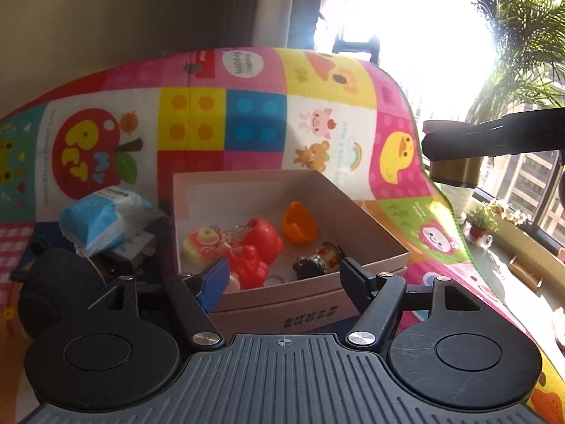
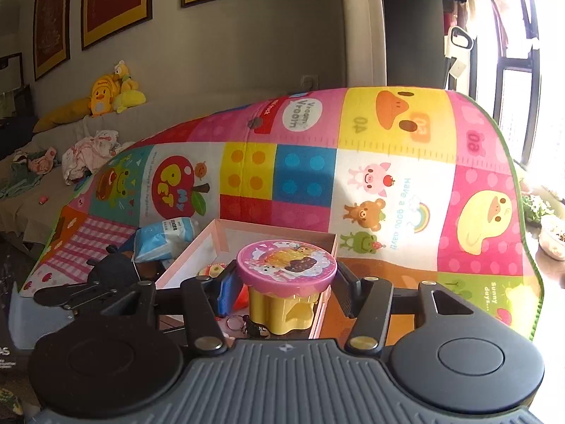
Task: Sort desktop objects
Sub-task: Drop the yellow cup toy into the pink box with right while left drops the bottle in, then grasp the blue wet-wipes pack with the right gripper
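**A:** Seen from the left wrist, what shows?

**B:** The left gripper (image 1: 282,275) stands open and empty, its jaws wide apart, just over the near wall of a box (image 1: 370,226) on a bright mat (image 1: 254,123). Inside lie red toys (image 1: 254,247), an orange shell (image 1: 298,222) and a small dark figure (image 1: 319,259). A blue packet (image 1: 102,219) sits left of the box.

**B:** And the right wrist?

**A:** The right gripper (image 2: 282,282) clamps a toy tub (image 2: 286,282), pads pressing under its pink lid (image 2: 286,259), yellow body hanging below. The tub sits centred between the jaws, above the box's (image 2: 212,240) near right corner.

**B:** How will it handle?

**A:** Probably light, stiff plastic, a bit slick. The grip under the lid's lip looks sensible, since the lip should stop it slipping down.
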